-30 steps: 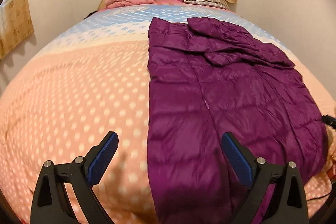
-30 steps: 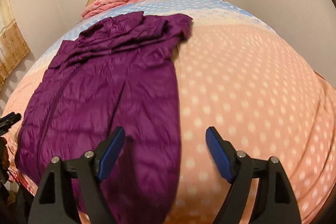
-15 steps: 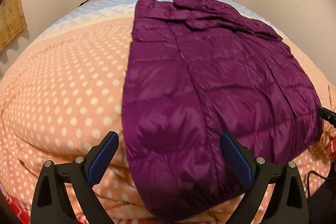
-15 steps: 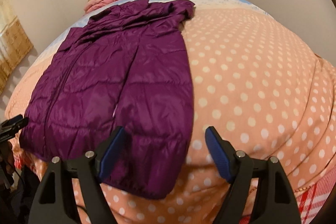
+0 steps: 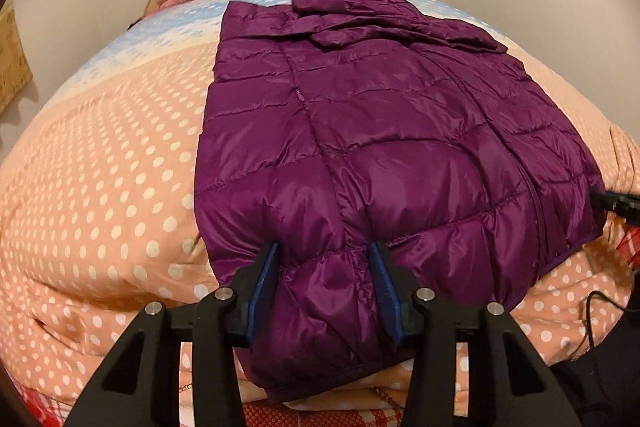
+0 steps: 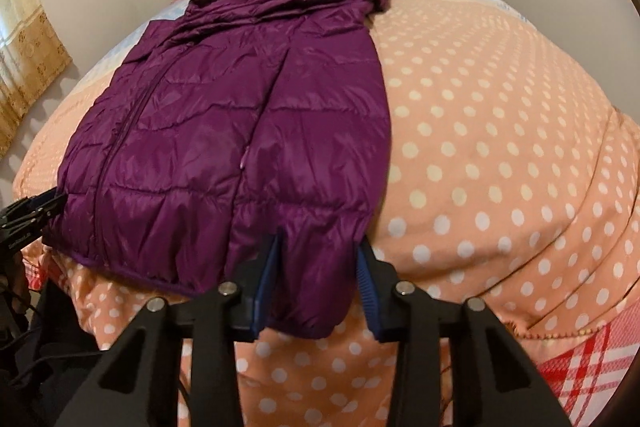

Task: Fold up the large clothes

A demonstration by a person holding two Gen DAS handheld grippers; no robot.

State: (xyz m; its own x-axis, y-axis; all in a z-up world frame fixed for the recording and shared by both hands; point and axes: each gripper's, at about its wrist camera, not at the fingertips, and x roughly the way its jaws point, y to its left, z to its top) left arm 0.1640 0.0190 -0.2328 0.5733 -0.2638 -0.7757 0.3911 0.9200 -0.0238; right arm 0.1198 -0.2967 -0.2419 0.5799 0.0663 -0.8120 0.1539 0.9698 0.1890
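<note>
Now lower and closer than a second ago: left hand-held gripper [image 5: 323,285] and right hand-held gripper [image 6: 318,281], wide open before, closing onto hem of purple jacket [image 5: 380,131] at bed [image 5: 100,187] near edge, fabric bunched between pads.

No words, brands or numbers can be read here. In the right wrist view, the other gripper [image 6: 28,215] at about 9 o'clock has a small line of pale letters on its black body, but they are too tiny and blurry to make out. The purple jacket [image 6: 224,131] shows no label or tag.
</note>
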